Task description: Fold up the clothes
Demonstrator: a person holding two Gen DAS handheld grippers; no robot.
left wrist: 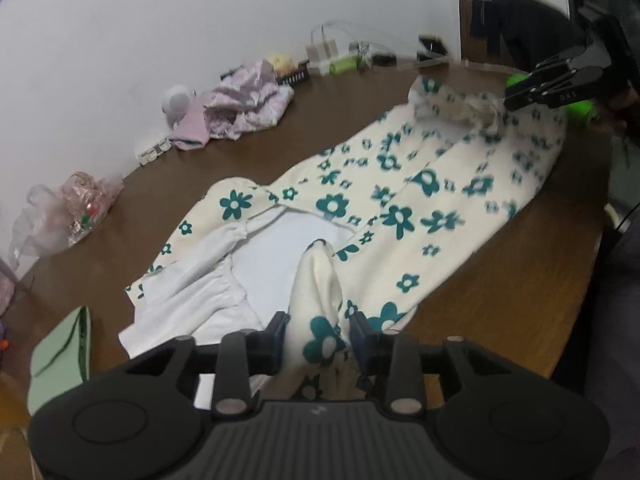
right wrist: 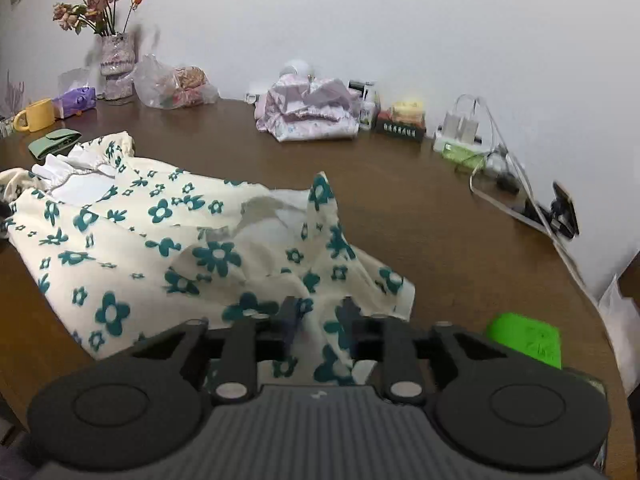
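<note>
The cream cotton dress with teal flower print (left wrist: 400,208) lies lengthwise on the brown wooden table (left wrist: 500,300). The left gripper (left wrist: 318,338) pinches its neckline end; the right gripper (right wrist: 320,326) pinches its hem end, jaws part-open around bunched fabric.

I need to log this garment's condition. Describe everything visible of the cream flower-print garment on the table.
The cream garment with teal flower print looks like soft cotton with a white lining and gathered trim. It lies spread and rumpled on the brown wooden table. Part rises between the left gripper's fingers; its other end lies bunched at the right gripper.
</note>
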